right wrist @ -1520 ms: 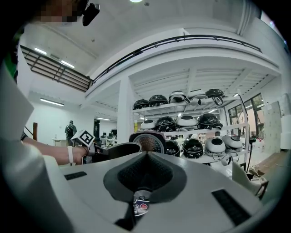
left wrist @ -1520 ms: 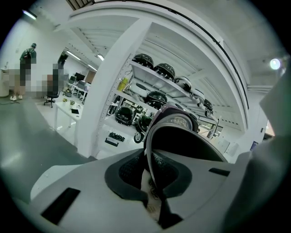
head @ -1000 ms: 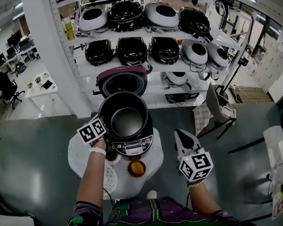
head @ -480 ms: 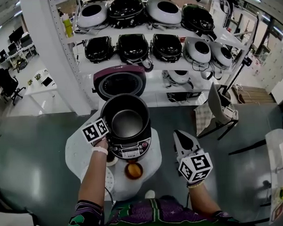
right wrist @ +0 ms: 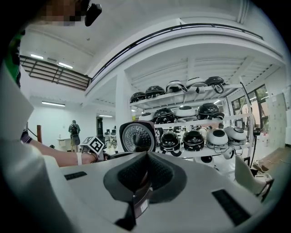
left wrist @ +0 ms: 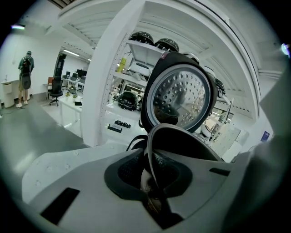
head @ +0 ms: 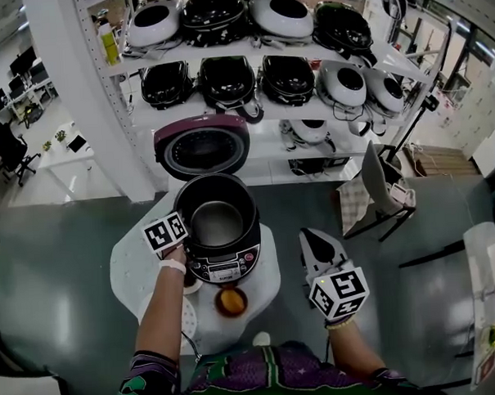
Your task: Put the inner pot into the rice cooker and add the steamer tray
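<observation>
Lowered since a second ago, inner pot (head: 218, 222) sunk into rice cooker (head: 227, 268), left gripper (left wrist: 151, 175) jaws clamped on its 9 o'clock rim, right gripper (head: 312, 240) jaws closed, empty, at 4 o'clock

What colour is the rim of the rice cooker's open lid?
Maroon; the lid shows best in the head view.

We see a lab or test workshop: shelves (head: 269, 118) full of rice cookers (head: 226, 79), office desks (head: 65, 155) behind.
</observation>
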Action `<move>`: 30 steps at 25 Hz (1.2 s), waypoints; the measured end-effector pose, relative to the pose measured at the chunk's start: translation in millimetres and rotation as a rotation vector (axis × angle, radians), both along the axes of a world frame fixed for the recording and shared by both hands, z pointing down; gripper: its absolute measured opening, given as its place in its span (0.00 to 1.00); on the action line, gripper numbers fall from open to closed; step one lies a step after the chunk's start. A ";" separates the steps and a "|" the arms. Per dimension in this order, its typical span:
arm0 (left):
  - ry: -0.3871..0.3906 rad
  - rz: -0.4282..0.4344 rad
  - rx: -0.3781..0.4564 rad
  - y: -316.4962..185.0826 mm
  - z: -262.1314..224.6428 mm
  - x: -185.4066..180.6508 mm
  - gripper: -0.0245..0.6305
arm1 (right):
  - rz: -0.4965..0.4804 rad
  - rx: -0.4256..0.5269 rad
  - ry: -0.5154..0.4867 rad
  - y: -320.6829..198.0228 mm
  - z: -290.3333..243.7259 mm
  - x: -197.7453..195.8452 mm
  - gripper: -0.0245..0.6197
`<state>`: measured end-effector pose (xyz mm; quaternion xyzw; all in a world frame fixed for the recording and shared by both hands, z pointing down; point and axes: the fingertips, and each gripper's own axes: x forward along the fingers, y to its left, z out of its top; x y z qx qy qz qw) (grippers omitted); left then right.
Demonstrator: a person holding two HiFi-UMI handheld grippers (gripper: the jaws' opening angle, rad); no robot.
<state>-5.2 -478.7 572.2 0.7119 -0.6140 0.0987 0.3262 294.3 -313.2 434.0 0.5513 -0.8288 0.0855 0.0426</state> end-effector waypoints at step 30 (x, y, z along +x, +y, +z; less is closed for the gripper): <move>-0.107 0.117 -0.189 -13.2 51.1 5.2 0.12 | 0.010 -0.021 -0.018 1.1 13.3 1.5 0.05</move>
